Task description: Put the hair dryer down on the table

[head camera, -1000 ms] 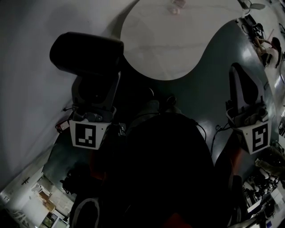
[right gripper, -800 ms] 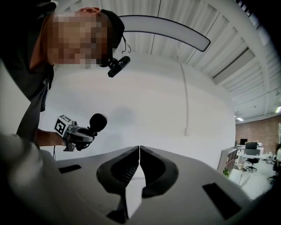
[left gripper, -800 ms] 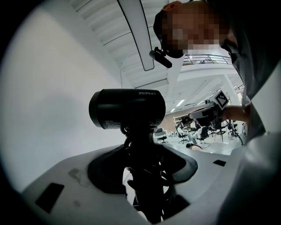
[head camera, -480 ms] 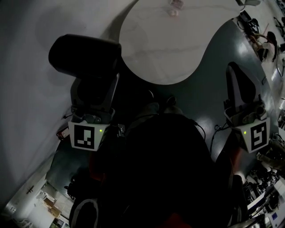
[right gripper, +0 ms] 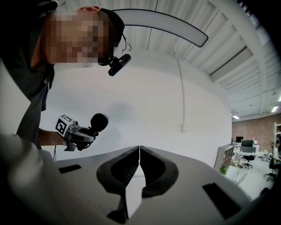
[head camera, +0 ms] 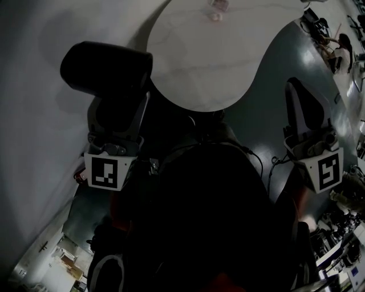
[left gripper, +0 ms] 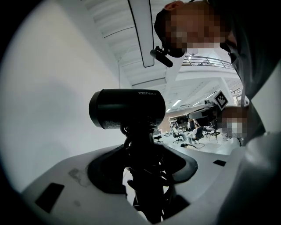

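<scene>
Head view: left gripper (head camera: 121,108) closed tight on the handle of a black hair dryer (head camera: 106,69), held in the air and resting on nothing. Barrel crosswise above the jaws, its right end overlapping the near-left rim of the round white table (head camera: 188,98), the rest set against the white wall (head camera: 34,114). Left gripper view: handle and coiled cord filling the gap between both jaws, barrel level, wall and ceiling behind.

Right gripper (head camera: 297,91) with its jaws pressed together, tips meeting along one thin seam, nothing between them. Position over the dark grey floor (head camera: 274,120), to the right of the table's curved rim and apart from it.

Wide stretch of plain white tabletop ahead of both grippers, from the near rim to a small pinkish item (head camera: 217,16) by the far edge. Person's dark torso (head camera: 211,217) low in the middle, between the two marker cubes.
</scene>
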The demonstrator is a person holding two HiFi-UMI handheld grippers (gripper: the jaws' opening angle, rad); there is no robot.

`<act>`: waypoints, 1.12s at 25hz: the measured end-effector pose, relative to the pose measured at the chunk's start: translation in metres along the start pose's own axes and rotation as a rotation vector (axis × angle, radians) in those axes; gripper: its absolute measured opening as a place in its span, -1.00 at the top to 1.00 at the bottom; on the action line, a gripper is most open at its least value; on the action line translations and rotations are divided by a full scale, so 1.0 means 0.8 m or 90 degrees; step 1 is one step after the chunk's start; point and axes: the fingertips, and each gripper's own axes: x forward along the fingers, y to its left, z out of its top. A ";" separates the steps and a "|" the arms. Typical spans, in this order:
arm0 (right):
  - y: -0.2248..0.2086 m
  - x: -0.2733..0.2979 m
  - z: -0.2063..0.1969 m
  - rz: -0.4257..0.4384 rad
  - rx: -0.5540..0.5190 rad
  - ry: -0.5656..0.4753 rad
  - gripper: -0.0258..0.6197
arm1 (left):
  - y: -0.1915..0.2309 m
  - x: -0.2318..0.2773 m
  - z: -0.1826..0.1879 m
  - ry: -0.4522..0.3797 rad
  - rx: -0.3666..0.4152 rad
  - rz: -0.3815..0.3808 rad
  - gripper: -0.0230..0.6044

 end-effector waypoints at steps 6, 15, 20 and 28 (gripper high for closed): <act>-0.013 0.005 0.009 0.021 0.012 -0.025 0.90 | -0.004 0.002 0.007 0.018 -0.001 0.031 0.19; -0.069 0.008 -0.006 0.068 0.030 -0.048 0.90 | -0.035 0.040 0.021 0.017 0.028 0.068 0.19; -0.093 0.017 -0.027 0.090 0.043 -0.044 0.90 | -0.044 0.063 0.005 0.046 0.023 0.085 0.19; -0.083 0.041 -0.035 0.076 0.048 -0.028 0.90 | -0.020 0.070 -0.013 0.044 0.011 0.069 0.19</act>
